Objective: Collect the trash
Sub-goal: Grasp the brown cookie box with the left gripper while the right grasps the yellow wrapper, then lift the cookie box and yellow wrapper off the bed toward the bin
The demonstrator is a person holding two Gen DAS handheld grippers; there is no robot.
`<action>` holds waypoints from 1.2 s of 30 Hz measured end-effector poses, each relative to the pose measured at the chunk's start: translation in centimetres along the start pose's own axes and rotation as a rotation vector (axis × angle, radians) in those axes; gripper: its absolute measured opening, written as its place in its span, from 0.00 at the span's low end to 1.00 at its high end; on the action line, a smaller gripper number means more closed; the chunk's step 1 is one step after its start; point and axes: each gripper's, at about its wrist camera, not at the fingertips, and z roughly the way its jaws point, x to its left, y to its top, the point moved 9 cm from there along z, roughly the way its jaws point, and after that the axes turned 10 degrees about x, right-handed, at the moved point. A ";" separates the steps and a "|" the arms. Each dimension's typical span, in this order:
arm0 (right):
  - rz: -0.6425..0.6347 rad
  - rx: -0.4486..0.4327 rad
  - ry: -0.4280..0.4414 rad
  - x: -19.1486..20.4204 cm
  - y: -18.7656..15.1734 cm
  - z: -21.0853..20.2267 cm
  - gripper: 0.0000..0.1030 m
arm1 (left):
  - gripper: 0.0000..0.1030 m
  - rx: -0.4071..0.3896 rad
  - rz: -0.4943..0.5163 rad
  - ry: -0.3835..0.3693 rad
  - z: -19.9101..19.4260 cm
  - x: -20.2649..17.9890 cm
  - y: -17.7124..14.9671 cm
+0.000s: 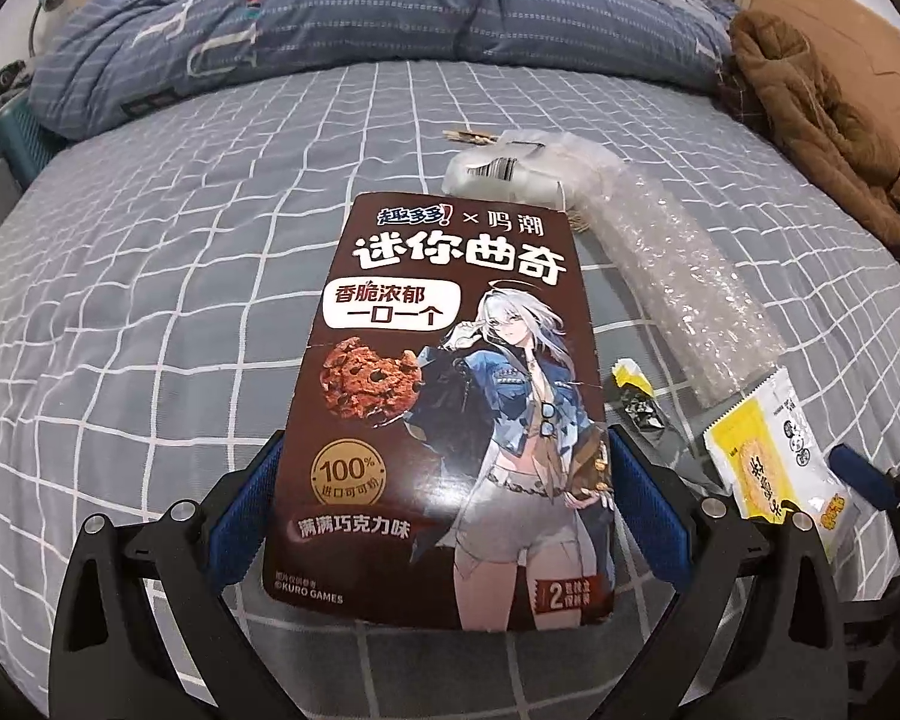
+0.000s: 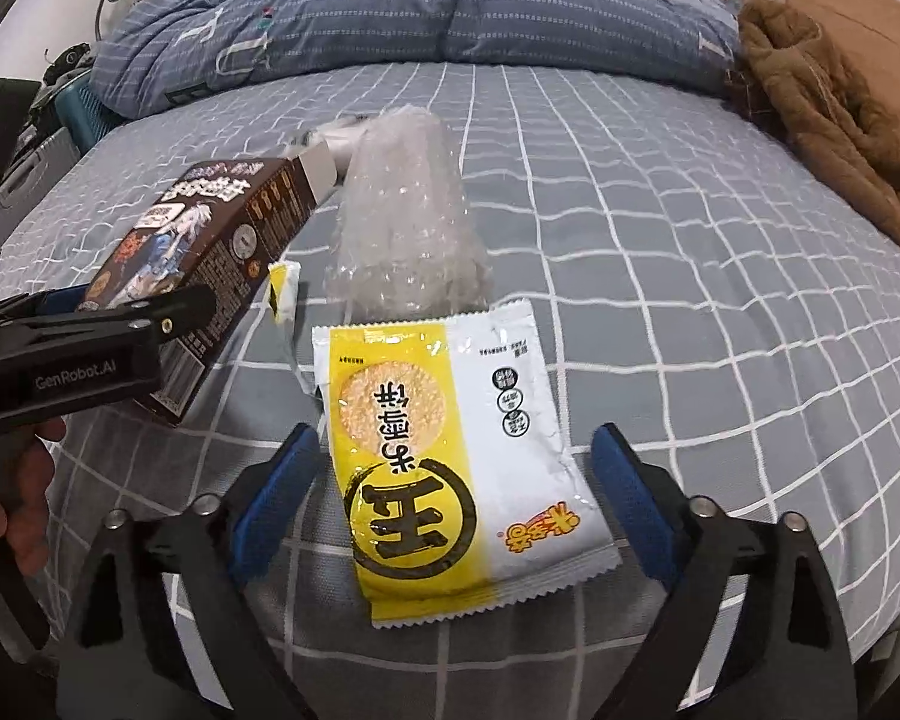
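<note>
here the cookie box sits pinched between the blue pads of the left tongs, lifted off the bed, its long axis pointing away toward the duvet. the right tongs are spread to either side of the yellow-and-white wrapper, which lies flat, its long axis also running away. beyond it lie bubble wrap and a small torn wrapper, partly hidden by the box. a grey bag is half hidden behind the box.

Both grippers had black frames, blue ribbed pads, silver screws, white "GenRobot.AI" lettering.
</note>
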 end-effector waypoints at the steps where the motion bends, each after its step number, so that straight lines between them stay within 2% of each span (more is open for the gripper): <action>1: 0.011 0.005 0.001 -0.1 -0.1 0.2 0.78 | 0.94 0.000 -0.004 -0.006 0.0 0.0 0.0; 6: 0.040 0.024 0.017 -0.3 -0.4 0.6 0.71 | 0.88 0.016 -0.001 -0.013 0.5 0.0 -0.3; 10: 0.077 0.046 0.034 -0.9 -0.7 1.1 0.64 | 0.87 0.004 0.004 -0.020 0.4 0.0 -0.6; 14: 0.089 0.042 0.028 -1.1 -0.7 1.0 0.50 | 0.87 -0.007 0.002 -0.020 0.1 0.3 -0.6; 18: 0.077 0.041 0.017 -0.9 -0.7 1.1 0.44 | 0.87 -0.022 0.002 -0.012 -0.5 0.3 -1.0; 23: 0.067 0.040 0.015 -0.8 -0.6 1.0 0.41 | 0.87 -0.037 0.007 -0.008 -1.2 0.1 -1.4; 36: 0.061 0.011 0.012 -0.6 -0.2 -1.2 0.40 | 0.87 -0.052 -0.011 -0.005 -2.6 -0.1 -2.4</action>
